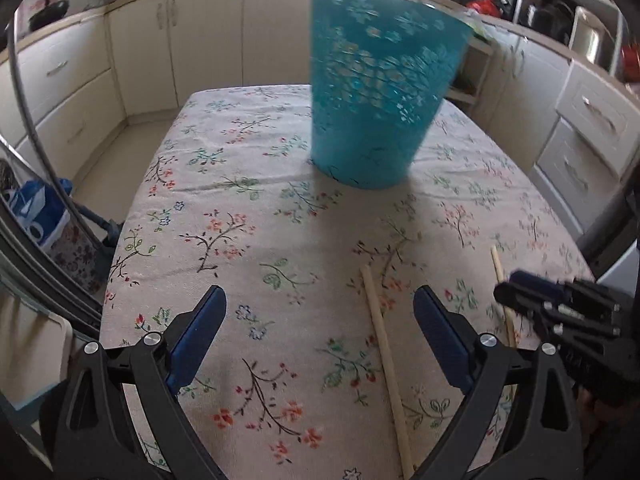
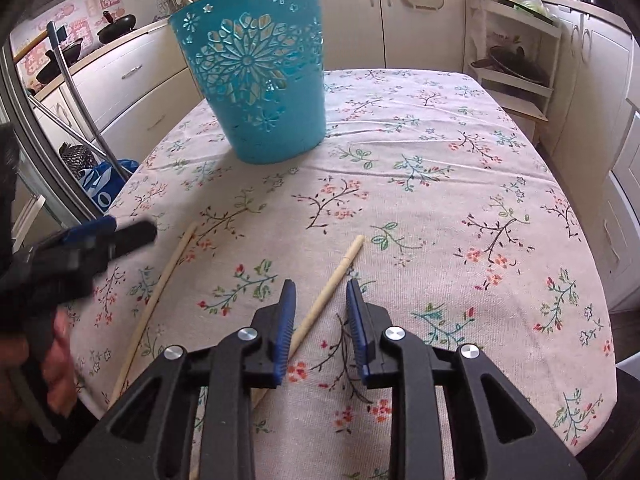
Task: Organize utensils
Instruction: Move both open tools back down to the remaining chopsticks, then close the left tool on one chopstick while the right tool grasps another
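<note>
A teal cut-out basket [image 1: 380, 92] [image 2: 260, 80] stands upright at the far side of the floral-clothed table [image 1: 260, 208] [image 2: 460, 140]. Two pale wooden chopsticks lie near the front edge. My left gripper [image 1: 320, 296] is wide open above the cloth, and one chopstick [image 1: 384, 360] [image 2: 160, 292] lies just inside its right finger. My right gripper [image 2: 320, 286] [image 1: 508, 288] hangs low over the other chopstick [image 2: 332, 280] [image 1: 499, 270]. Its jaws stand narrowly apart and the stick runs between them and under the left finger, with no pad pressing on it. The left gripper [image 2: 120, 234] is blurred in the right wrist view.
Cream kitchen cabinets [image 1: 140, 52] ring the table, and a white shelf rack [image 2: 516, 60] holding pans stands at the back right. A blue bag [image 1: 40, 212] and metal poles are on the floor to the left. A person's hand [image 2: 60, 360] grips the left tool.
</note>
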`<control>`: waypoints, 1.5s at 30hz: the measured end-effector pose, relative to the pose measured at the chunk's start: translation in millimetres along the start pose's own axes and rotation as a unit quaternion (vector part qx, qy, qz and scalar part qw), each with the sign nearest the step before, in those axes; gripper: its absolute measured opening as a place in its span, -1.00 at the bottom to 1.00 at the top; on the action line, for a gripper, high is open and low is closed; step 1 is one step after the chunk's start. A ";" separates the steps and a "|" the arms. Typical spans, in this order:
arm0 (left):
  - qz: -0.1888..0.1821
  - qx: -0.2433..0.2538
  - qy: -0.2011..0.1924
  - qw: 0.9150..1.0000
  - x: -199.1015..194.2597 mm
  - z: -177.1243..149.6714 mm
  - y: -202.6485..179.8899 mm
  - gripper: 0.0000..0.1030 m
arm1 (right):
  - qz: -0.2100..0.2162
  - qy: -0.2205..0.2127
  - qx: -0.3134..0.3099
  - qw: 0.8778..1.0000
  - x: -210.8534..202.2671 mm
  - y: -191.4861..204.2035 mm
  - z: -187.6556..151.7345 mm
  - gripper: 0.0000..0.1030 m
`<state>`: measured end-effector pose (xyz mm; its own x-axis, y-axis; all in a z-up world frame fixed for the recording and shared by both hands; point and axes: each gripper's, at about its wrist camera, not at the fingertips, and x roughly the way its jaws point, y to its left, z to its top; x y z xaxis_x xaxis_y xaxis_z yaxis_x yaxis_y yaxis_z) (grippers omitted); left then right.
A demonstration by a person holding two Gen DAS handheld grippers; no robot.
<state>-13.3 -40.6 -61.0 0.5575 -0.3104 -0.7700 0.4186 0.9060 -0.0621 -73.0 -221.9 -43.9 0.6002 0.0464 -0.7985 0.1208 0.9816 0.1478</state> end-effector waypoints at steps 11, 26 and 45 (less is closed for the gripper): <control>-0.014 0.052 0.013 0.998 17.0 -1.6 -34.0 -0.68 | -0.017 0.000 -0.019 1.000 3.8 -16.9 7.6 -0.77; -0.024 -0.016 0.041 0.999 26.0 19.2 -19.8 -0.21 | -0.002 0.004 -0.040 0.999 11.2 -22.1 18.5 -0.48; -0.014 0.011 0.040 0.999 32.8 24.7 -22.2 -0.68 | 0.021 0.018 -0.092 0.995 22.4 -3.1 28.0 -0.78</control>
<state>13.4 -78.0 -69.2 0.4856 -0.3112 -0.8169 0.4502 0.8901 -0.0714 -37.8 -229.1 -45.9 0.5725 0.0908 -0.8148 -0.0522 0.9959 0.0742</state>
